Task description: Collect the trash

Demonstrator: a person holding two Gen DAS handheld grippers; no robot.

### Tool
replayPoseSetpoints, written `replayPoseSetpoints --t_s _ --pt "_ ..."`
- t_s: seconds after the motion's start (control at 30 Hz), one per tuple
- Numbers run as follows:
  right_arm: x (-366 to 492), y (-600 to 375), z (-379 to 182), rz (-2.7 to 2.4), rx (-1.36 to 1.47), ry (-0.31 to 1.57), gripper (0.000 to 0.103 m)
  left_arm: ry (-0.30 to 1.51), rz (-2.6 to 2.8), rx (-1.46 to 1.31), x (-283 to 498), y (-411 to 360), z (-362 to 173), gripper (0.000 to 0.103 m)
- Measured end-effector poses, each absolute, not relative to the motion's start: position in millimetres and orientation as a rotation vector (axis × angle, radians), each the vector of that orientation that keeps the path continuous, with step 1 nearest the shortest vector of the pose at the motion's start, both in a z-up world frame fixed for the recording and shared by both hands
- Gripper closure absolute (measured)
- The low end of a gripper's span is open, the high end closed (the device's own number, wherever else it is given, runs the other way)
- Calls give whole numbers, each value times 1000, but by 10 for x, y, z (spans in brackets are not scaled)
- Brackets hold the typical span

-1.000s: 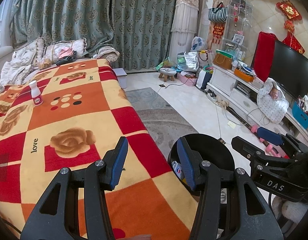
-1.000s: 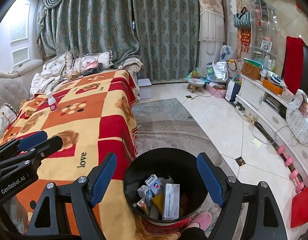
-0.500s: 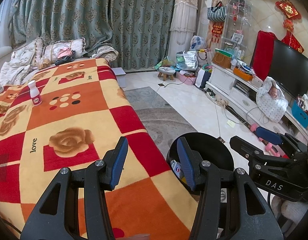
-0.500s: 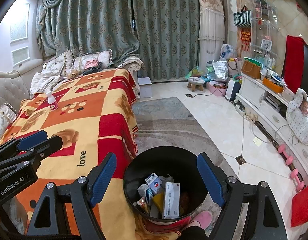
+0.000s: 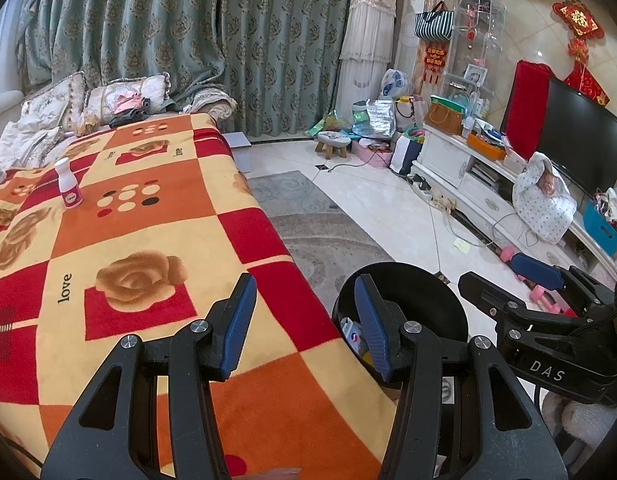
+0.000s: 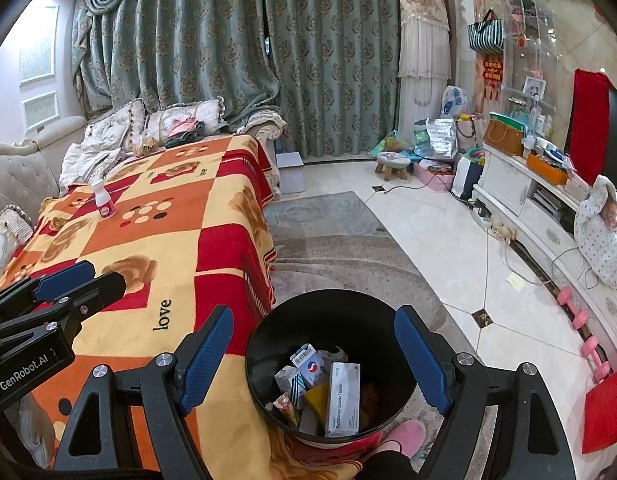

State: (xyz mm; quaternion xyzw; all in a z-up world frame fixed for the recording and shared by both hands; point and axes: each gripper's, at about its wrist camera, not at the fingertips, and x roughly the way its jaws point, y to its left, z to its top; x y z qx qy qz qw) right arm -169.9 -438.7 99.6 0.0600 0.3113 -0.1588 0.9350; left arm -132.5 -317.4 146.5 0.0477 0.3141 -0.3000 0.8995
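A small white bottle with a pink label (image 5: 69, 190) stands upright on the far left of the patterned blanket (image 5: 120, 240); it also shows in the right wrist view (image 6: 103, 200). A black trash bin (image 6: 268, 344) beside the blanket's edge holds several boxes and wrappers (image 6: 342, 392); its rim shows in the left wrist view (image 5: 420, 280). My left gripper (image 5: 304, 320) is open and empty above the blanket's near edge. My right gripper (image 6: 312, 356) is open and empty over the bin.
Cushions and clothes (image 5: 124, 100) lie at the blanket's far end. A grey rug (image 6: 328, 248) and tiled floor lie right of it. A white TV cabinet (image 5: 480, 184), a small stool (image 6: 392, 162), bags and pink dumbbells (image 6: 584, 328) line the right side.
Both views have shifted very slightly; the bottle sits a touch further left in the left wrist view. Both grippers stay open and empty.
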Motion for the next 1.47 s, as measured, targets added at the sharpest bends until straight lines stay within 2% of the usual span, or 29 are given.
replayPoseSetpoints --t_s 1.47 --pt "-1783 -4352 797 -316 115 674 22 677 -660 90 -1580 -3271 1364 53"
